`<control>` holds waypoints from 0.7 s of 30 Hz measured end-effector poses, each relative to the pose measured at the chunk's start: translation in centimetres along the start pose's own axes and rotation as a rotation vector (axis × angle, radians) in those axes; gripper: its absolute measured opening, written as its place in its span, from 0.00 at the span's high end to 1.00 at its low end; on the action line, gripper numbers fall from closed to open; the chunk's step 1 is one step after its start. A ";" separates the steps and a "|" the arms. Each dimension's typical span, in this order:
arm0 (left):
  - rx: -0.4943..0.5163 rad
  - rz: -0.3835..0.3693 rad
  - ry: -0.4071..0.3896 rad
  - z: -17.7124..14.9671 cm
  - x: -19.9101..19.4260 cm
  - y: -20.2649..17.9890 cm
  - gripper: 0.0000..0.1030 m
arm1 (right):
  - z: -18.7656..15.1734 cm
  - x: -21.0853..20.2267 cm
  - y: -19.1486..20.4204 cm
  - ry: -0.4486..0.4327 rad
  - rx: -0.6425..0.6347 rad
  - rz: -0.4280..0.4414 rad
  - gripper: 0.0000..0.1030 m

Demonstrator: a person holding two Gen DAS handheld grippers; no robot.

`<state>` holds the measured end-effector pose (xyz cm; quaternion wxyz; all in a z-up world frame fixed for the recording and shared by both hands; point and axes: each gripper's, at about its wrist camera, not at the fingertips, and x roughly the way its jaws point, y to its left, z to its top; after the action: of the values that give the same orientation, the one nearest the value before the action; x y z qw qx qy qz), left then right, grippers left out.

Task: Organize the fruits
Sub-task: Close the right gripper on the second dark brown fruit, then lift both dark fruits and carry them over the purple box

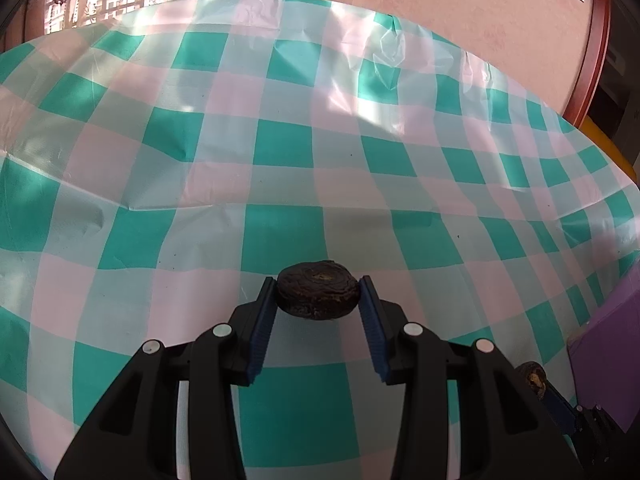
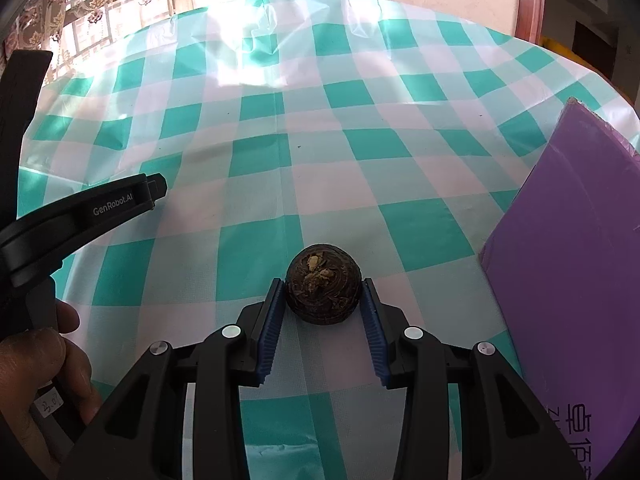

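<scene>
Left tool (image 1: 318, 296) and right tool (image 2: 323, 300) each clamped, angled downward.

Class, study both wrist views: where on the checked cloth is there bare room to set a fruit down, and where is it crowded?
The green-and-white checked tablecloth is bare ahead of both grippers, out to its far edge below the curtained window. The right side is crowded: the purple cardboard box borders it there. Each gripper is shut on a dark round fruit.

Black gripper (image 2: 323, 300) frames, ribbed blue pads (image 2: 272, 332), silver screws, "GenRobot.AI" marking.
</scene>
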<state>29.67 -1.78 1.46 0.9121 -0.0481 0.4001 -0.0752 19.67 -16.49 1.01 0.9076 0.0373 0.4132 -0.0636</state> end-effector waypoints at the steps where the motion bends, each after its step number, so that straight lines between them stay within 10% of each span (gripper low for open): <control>1: 0.002 0.003 -0.003 0.0 -0.1 0.0 0.60 | -0.1 -0.2 0.1 -0.005 -0.006 0.003 0.63; 21: 0.068 0.056 -0.109 0.3 -3.5 -2.4 0.60 | -1.6 -4.7 -0.1 -0.088 -0.052 0.045 0.63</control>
<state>27.31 -3.51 4.52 0.9354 -0.0099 0.3483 -0.0605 15.41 -16.01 3.51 0.9268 0.0201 0.3735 -0.0337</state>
